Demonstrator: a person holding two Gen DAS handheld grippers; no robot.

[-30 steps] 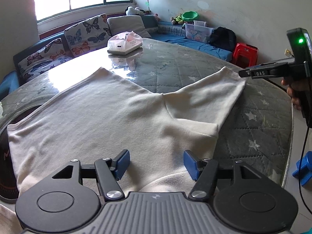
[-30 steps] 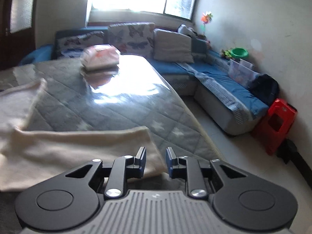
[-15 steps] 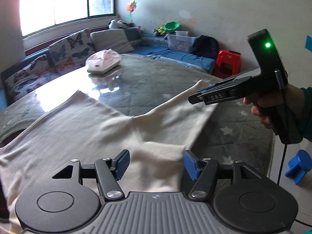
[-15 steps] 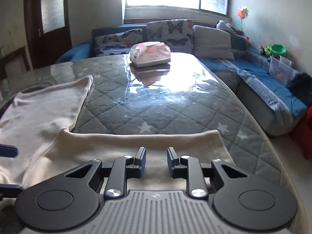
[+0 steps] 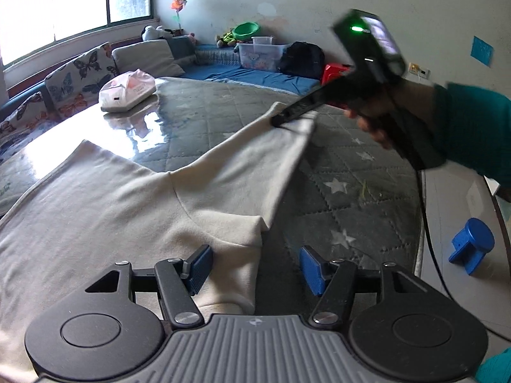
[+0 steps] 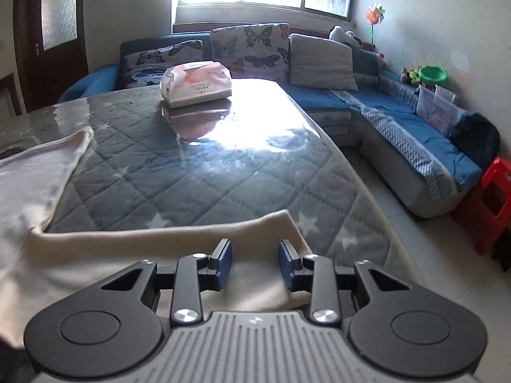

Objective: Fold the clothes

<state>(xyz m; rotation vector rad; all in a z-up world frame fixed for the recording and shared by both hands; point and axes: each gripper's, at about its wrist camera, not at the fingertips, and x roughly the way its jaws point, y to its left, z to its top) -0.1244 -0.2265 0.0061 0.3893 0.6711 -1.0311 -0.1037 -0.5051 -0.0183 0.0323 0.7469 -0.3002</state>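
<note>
A cream long-sleeved top (image 5: 111, 198) lies spread flat on the grey quilted table (image 5: 335, 166). My left gripper (image 5: 254, 269) hovers open over the top's near edge, and the cloth lies below its blue pads, untouched. One sleeve (image 5: 255, 153) runs out to the right. In the left wrist view my right gripper (image 5: 281, 119), held by a hand in a teal sleeve, is low over that sleeve's end. In the right wrist view the right gripper (image 6: 254, 263) is opening its jaws above the sleeve end (image 6: 159, 255). Cloth shows beneath the gap, with nothing pinched.
A pink-and-white tissue pack (image 6: 196, 83) sits at the table's far side. A blue sofa (image 6: 399, 121) with butterfly cushions wraps around behind. A red stool (image 6: 491, 198) and a blue object (image 5: 471, 244) stand on the floor past the table's right edge.
The right gripper has come in from the right over the sleeve end, and its jaws have spread wider. The left gripper has shifted right toward the garment's near edge, still open.
</note>
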